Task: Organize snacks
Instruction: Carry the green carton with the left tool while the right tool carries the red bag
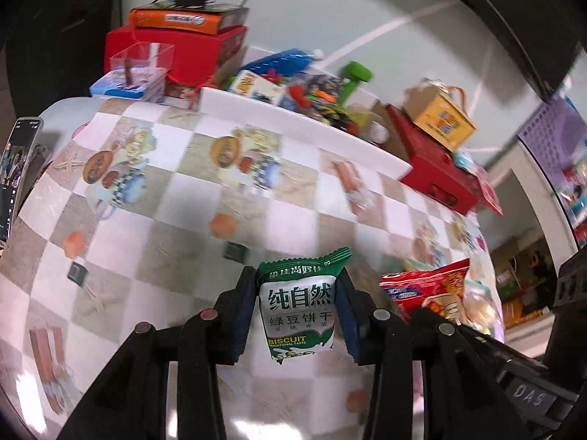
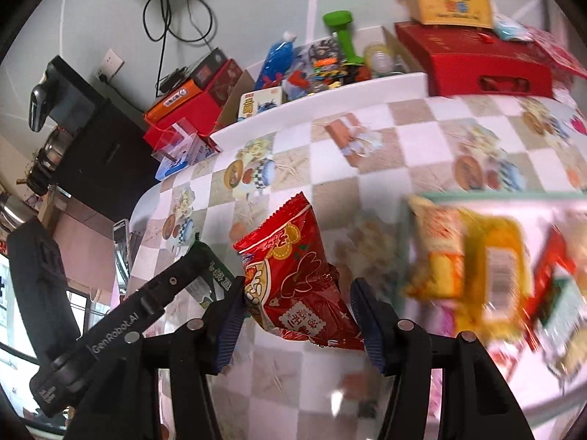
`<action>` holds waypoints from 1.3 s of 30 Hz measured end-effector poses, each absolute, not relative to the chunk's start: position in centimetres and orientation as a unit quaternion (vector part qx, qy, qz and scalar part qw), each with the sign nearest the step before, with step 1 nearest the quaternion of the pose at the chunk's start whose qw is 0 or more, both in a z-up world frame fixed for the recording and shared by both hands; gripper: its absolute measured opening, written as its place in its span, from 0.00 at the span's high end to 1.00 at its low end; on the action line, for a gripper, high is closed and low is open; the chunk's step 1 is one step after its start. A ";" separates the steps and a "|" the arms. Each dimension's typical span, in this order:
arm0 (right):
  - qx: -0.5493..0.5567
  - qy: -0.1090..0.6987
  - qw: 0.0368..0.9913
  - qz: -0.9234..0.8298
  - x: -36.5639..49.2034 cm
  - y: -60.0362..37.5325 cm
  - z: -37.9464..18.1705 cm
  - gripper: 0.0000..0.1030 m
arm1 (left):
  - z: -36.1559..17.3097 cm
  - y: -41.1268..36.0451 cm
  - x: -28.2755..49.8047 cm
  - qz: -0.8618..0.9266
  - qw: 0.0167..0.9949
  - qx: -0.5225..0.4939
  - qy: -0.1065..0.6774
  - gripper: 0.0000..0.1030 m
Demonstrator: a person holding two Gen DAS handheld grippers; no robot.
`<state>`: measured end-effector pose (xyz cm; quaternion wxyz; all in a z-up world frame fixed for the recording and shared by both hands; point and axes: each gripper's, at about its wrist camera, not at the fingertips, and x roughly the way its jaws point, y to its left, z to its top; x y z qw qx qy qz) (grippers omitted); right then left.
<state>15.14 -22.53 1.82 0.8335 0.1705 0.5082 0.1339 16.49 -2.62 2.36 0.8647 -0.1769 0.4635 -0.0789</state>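
My left gripper is shut on a green and white biscuit packet and holds it above the checkered tablecloth. My right gripper is shut on a red snack packet, held upright above the table. The red packet also shows in the left wrist view, to the right of the biscuit packet. The left gripper's body and a bit of the green packet show in the right wrist view, left of the red packet. Several blurred snack packets lie in a pale tray at the right.
A white board runs along the back of the table. Behind it lie red boxes, a yellow box, a green dumbbell and toys. A phone stands at the table's left edge. A purple basket is at the right.
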 end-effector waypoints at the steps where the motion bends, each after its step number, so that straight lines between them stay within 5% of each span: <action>1: 0.174 0.508 0.833 0.130 14.5 -23.0 1.8 0.42 | 2.6 -3.3 16.0 -0.087 0.864 -0.176 0.464 0.58; 23: 0.263 0.503 0.823 0.001 4.3 -40.9 -1.3 0.42 | 3.9 -22.4 9.7 -0.235 0.837 -0.052 0.491 0.58; 39: 0.267 0.525 0.808 -0.002 4.5 -41.5 -3.8 0.40 | 1.4 -23.9 10.4 -0.218 0.829 -0.033 0.513 0.52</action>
